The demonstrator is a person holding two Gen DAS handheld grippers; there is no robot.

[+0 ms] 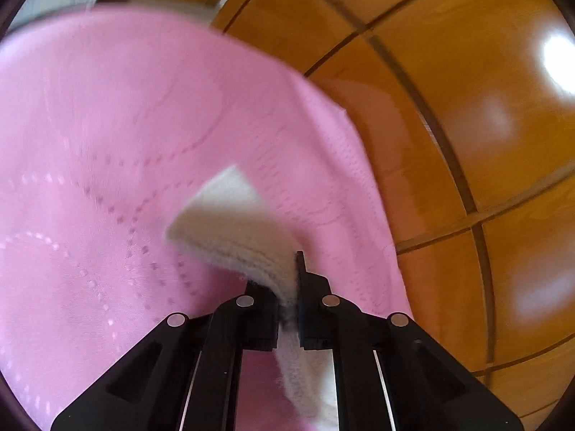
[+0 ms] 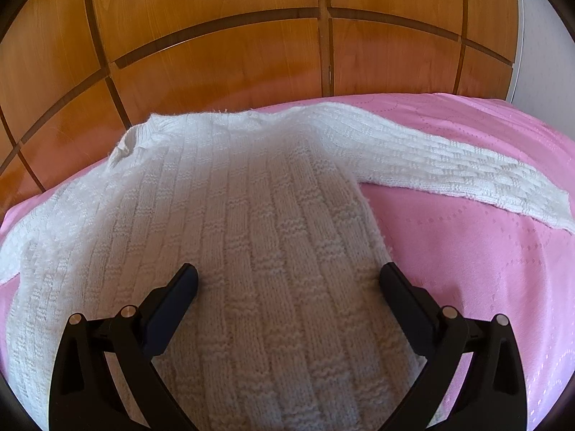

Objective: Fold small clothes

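Note:
A small white knitted sweater [image 2: 251,215] lies spread on a pink bedspread [image 2: 467,251], one sleeve [image 2: 449,172] stretched out to the right. My right gripper [image 2: 287,280] hovers over the sweater's lower body, its black fingers wide open with nothing pinched. In the left wrist view, my left gripper [image 1: 287,280] is shut on a cream-white knitted edge of the sweater [image 1: 233,230], which rises lifted above the pink bedspread [image 1: 107,143]. The picture there is blurred. The rest of the sweater is hidden in that view.
A glossy wooden wardrobe with panelled doors [image 2: 215,36] stands right behind the bed and fills the right of the left wrist view [image 1: 467,107]. A white wall edge [image 2: 539,36] shows at the far right. The bedspread's edge [image 1: 359,136] runs close to the wardrobe.

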